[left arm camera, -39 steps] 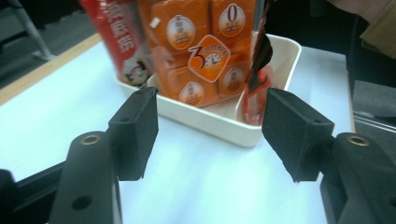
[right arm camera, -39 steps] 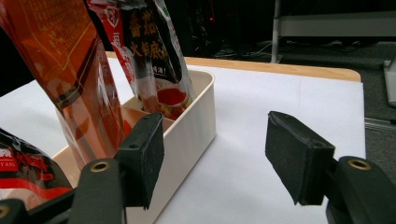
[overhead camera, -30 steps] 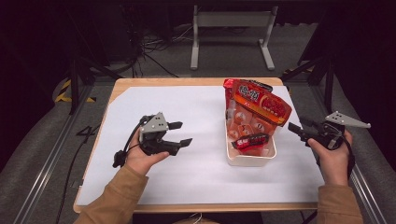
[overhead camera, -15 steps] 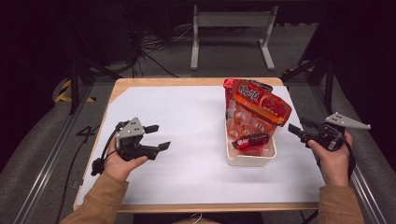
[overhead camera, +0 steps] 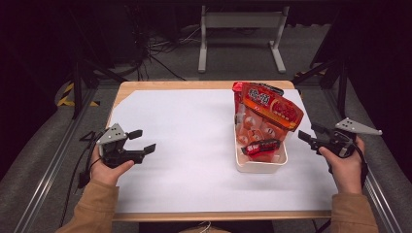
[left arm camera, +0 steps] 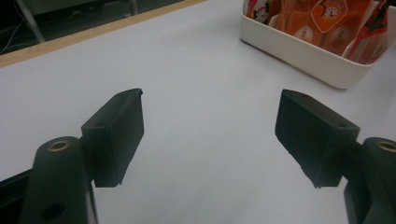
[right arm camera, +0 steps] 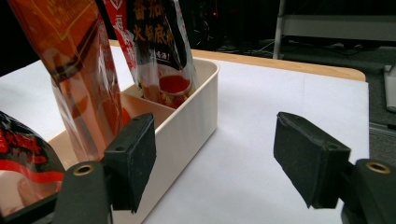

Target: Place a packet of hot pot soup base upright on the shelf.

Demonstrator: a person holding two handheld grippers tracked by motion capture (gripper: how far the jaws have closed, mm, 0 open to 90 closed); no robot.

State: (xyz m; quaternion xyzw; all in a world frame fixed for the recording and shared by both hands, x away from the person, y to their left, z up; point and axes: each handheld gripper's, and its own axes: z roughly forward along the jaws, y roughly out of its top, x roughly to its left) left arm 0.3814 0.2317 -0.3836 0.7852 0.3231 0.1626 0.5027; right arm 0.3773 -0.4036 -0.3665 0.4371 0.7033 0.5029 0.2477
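A wooden table [overhead camera: 194,85] fills the middle of the high view, its top edge running across the upper centre of the frame and its front edge near the bottom. A white sheet [overhead camera: 194,145] covers nearly all of it, leaving bare wood along the far edge, the upper left corner and the front lip. 1 white bin [overhead camera: 260,165], packed with red and orange packets, stands on the sheet, right of centre.

A lab or test room: dark grey carpet floor [overhead camera: 170,63], tangled black cables [overhead camera: 145,46] at eleven o'clock, a white metal stand [overhead camera: 240,36] at twelve.
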